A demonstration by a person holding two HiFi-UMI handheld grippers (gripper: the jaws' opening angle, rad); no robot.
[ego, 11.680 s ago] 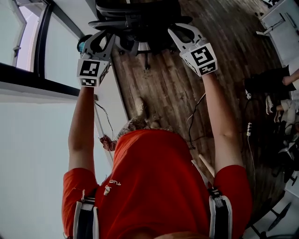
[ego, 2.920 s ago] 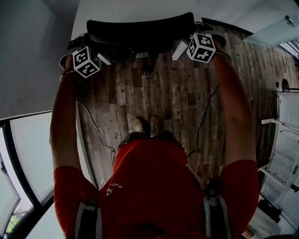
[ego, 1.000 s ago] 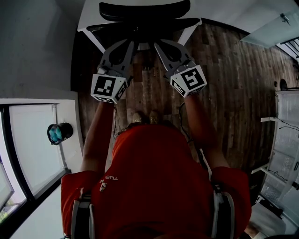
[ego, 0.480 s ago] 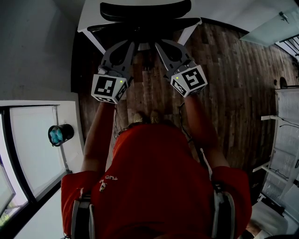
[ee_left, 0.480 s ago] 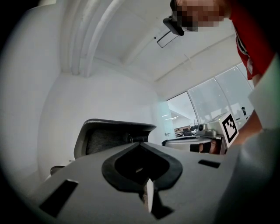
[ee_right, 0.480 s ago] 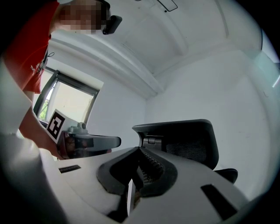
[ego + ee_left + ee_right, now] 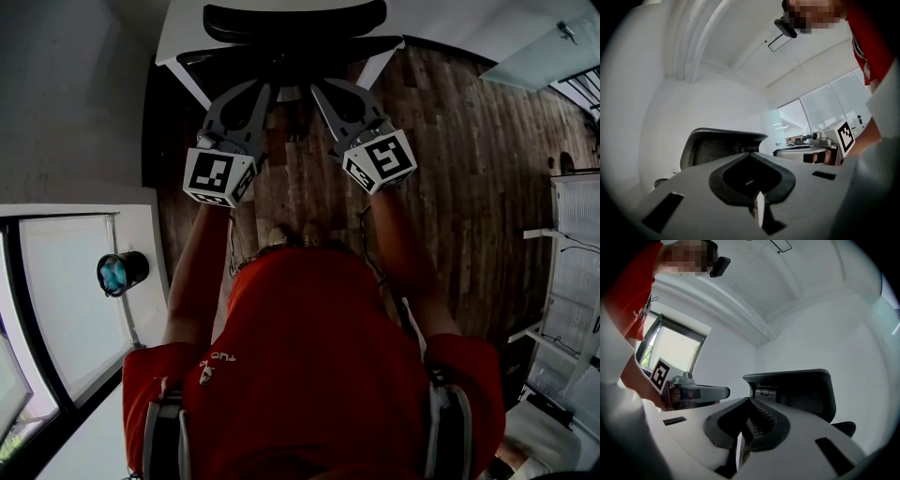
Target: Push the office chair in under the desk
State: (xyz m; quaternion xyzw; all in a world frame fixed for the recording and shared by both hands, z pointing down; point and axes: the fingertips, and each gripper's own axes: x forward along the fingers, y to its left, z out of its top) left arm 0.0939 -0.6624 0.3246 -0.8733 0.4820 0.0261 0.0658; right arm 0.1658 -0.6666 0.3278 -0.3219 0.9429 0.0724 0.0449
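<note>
The black office chair [image 7: 295, 21] stands at the top of the head view, its backrest against the edge of the white desk [image 7: 178, 37] and its seat below the desktop. My left gripper [image 7: 266, 87] and right gripper [image 7: 318, 85] are held side by side just short of the chair, apart from it, both shut and empty. In the left gripper view the mesh backrest [image 7: 719, 146] rises beyond the shut left gripper [image 7: 749, 153]. The right gripper view shows the backrest [image 7: 799, 392] past the shut right gripper [image 7: 750, 399].
Dark wood floor [image 7: 450, 187] spreads to the right. A window [image 7: 66, 300] with a small dark round object [image 7: 120, 272] on its sill lies to the left. White shelving [image 7: 574, 272] stands at the right edge. The person's feet [image 7: 292, 234] are close behind the grippers.
About three seconds ago both grippers were at the chair's backrest; they now sit drawn back from it, closer together. Over the last second nothing visibly moves.
</note>
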